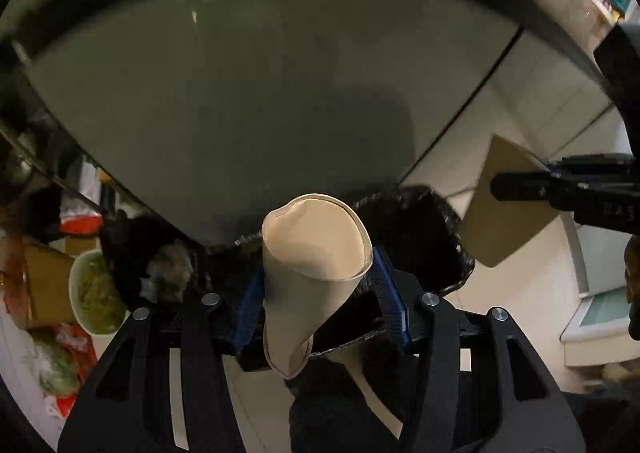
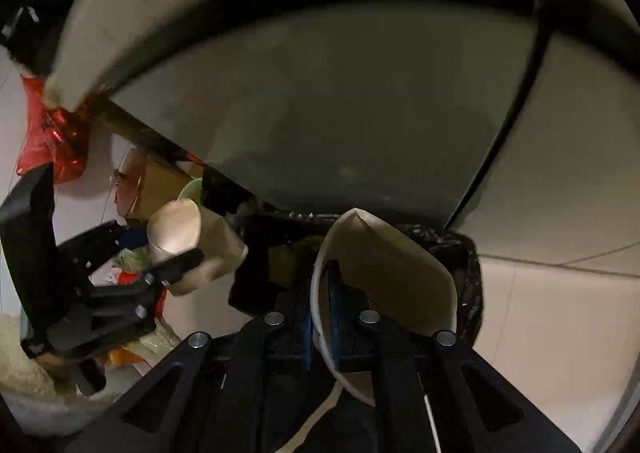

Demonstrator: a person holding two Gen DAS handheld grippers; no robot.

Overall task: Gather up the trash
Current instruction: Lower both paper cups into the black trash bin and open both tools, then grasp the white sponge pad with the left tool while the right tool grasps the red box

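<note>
Left gripper (image 1: pixel 320 293): blue pads clamped on the sides of a crumpled tan paper cup (image 1: pixel 316 253), open mouth facing forward, at 6 o'clock in the left wrist view.
Right gripper (image 2: pixel 322 317): blue pads closed together on the rim wall of a second squashed paper cup (image 2: pixel 392 277), one pad inside, one outside.
Trash bin (image 1: pixel 424 237): black liner bag, just beyond both cups, against a grey cabinet panel (image 1: pixel 240 93).
Second cup from the left view: at 3 o'clock, above the bin's right edge.
Clutter at 9 o'clock: bowl of green food (image 1: pixel 94 293), cardboard box (image 1: pixel 44 285), red plastic wrapper (image 2: pixel 52 137).
Floor (image 2: pixel 560 313): pale tiles at 4 o'clock.
</note>
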